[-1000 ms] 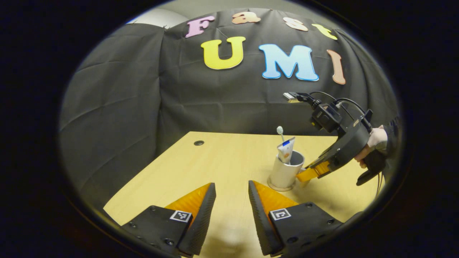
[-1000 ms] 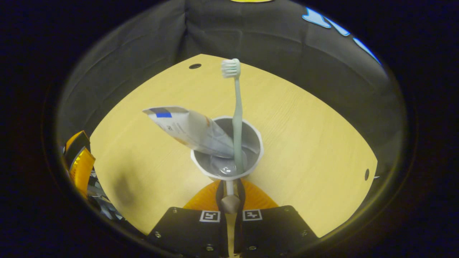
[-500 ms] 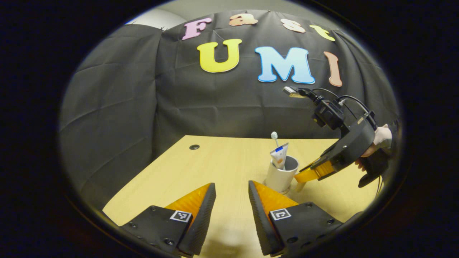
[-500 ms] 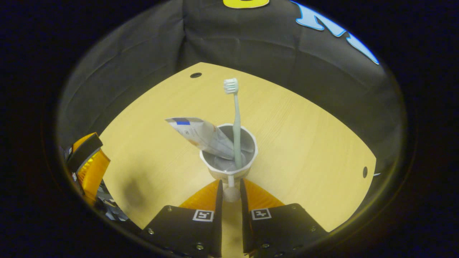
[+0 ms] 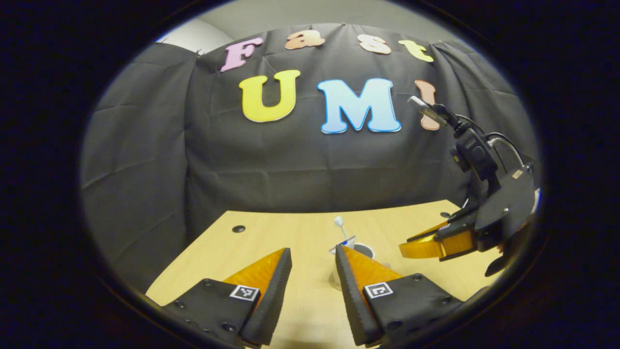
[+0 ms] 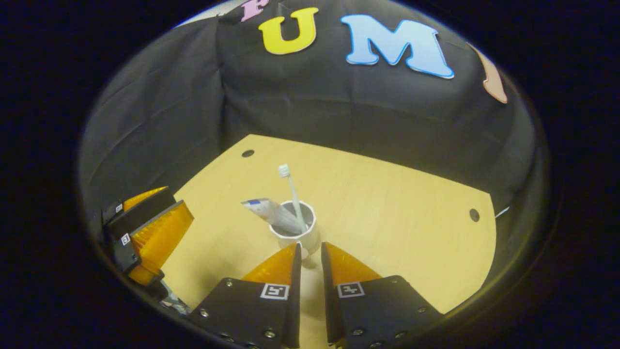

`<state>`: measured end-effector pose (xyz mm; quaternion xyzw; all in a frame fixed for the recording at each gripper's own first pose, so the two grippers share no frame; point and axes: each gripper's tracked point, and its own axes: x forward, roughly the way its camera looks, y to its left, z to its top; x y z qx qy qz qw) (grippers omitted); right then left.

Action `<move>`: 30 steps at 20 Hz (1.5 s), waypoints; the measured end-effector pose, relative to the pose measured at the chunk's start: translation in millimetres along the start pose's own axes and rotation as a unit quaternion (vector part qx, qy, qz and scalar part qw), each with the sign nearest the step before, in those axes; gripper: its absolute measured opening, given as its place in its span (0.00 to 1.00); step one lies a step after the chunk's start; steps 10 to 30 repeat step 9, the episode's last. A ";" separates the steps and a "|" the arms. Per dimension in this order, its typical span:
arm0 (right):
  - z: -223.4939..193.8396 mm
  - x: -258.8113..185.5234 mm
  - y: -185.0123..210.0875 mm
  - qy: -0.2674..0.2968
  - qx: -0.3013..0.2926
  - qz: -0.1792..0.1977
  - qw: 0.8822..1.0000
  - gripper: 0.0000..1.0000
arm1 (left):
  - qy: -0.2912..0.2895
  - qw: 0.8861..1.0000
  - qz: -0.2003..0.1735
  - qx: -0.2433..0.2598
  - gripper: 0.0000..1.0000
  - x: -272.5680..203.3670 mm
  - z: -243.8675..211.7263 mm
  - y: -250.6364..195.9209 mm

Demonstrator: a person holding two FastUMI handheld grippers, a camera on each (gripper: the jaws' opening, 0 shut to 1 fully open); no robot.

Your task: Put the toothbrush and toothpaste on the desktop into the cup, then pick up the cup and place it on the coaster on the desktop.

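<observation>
A white cup (image 6: pixel 301 237) stands upright on the wooden desktop (image 6: pixel 387 203). It holds a pale green toothbrush (image 6: pixel 292 191), head up, and a white toothpaste tube (image 6: pixel 269 212) leaning left. My right gripper (image 6: pixel 310 248) sits just behind the cup, open by a narrow gap with nothing pinched between its fingers. In the left gripper view the cup (image 5: pixel 362 250) peeks out behind my right-hand finger, with the toothbrush head (image 5: pixel 338 221) above it. My left gripper (image 5: pixel 313 257) is open and empty. The right gripper (image 5: pixel 404 249) hovers to the cup's right, above the table.
Black cloth walls close the desk at the back and left. Cable holes (image 6: pixel 248 153) (image 6: pixel 474 214) sit near the far corners. The left gripper's orange fingers (image 6: pixel 155 230) show at the left edge of the right gripper view. A hand grips the right tool (image 5: pixel 503 208).
My right gripper opened off the cup's handle and drew back and up, away from the cup. The left gripper also tilted up and back. The cup stayed put.
</observation>
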<state>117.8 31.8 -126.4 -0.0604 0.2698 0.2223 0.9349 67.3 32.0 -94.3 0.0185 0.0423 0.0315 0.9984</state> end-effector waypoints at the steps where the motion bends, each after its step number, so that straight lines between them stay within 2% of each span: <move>1: 11.6 -11.4 -3.2 -0.028 0.005 -0.013 1.000 0.22 | -0.011 1.000 -0.005 0.004 0.64 0.9 13.6 -4.6; 2: 23.7 -24.1 -7.4 -0.057 0.010 -0.028 0.998 0.22 | -0.022 1.000 -0.011 0.007 0.62 1.2 27.4 -11.1; 4: 46.9 -49.1 -15.7 -0.117 0.020 -0.062 0.991 0.22 | -0.043 0.999 -0.022 0.010 0.64 1.2 54.8 -22.4; 5: 58.2 -63.0 -20.3 -0.146 0.024 -0.080 0.986 0.17 | -0.053 0.998 -0.025 0.011 0.67 1.3 69.6 -26.7; 6: 68.0 -77.3 -24.7 -0.172 0.027 -0.098 0.980 0.22 | -0.064 0.997 -0.029 0.013 0.64 0.1 83.3 -31.5; 9: 91.7 -110.9 -35.7 -0.247 0.026 -0.145 0.958 0.24 | -0.092 0.995 -0.027 0.021 0.62 -6.7 119.0 -38.3; 30: 91.7 -110.9 -35.7 -0.247 0.026 -0.145 0.958 0.24 | -0.092 0.995 -0.027 0.021 0.62 -6.7 119.0 -38.3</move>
